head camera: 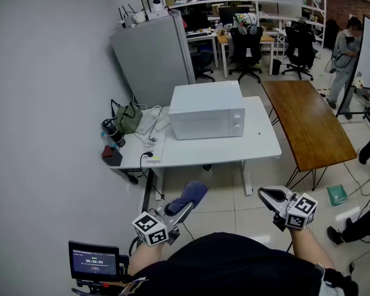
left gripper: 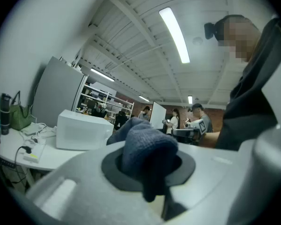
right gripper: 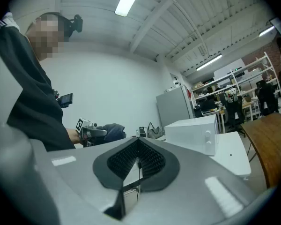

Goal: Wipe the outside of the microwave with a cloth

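A white microwave (head camera: 208, 111) stands on a white table (head camera: 259, 143), its door and two knobs facing me; it also shows as the microwave (left gripper: 82, 131) and the microwave (right gripper: 194, 133). My left gripper (head camera: 186, 203) is held low in front of me, short of the table, shut on a dark blue cloth (head camera: 192, 195) that bunches out past its jaws as the cloth (left gripper: 145, 149). My right gripper (head camera: 270, 197) hovers at the same height to the right, shut with nothing between its jaws, its black ribbed pads (right gripper: 147, 159) meeting.
A black bottle (head camera: 113, 132), a green bag (head camera: 129, 116), cables and a power strip (head camera: 152, 142) crowd the table's left end. A grey cabinet (head camera: 154, 56) stands behind, a wooden table (head camera: 306, 121) to the right. People (head camera: 345, 51) stand at the far right.
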